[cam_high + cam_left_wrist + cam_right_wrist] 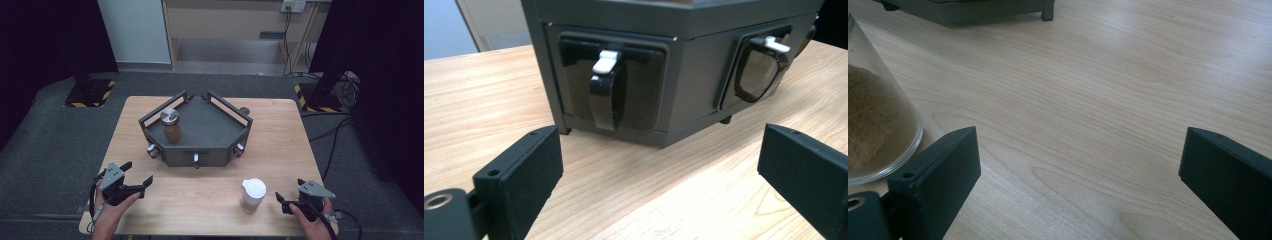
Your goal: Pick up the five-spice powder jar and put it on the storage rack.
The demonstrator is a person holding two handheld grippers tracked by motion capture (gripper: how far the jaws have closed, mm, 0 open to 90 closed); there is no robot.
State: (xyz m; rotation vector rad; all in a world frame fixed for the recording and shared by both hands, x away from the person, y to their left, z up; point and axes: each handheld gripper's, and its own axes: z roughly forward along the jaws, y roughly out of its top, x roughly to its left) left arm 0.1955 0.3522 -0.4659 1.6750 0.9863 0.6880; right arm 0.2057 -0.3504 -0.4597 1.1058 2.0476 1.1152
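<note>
Standing upright just left of the right gripper (289,199), the white-lidded spice jar (252,195); jaws wide, empty; left gripper (136,178) farther off, also wide.

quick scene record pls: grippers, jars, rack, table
left gripper: open, holds nothing, near table's front left
right gripper: open, holds nothing, beside the white-lidded jar
white-lidded jar: upright on table, brown powder inside
metal-lidded jar: upright on the rack, brown contents
rack: dark grey, angular, hooks along its front
table: light wood
</note>
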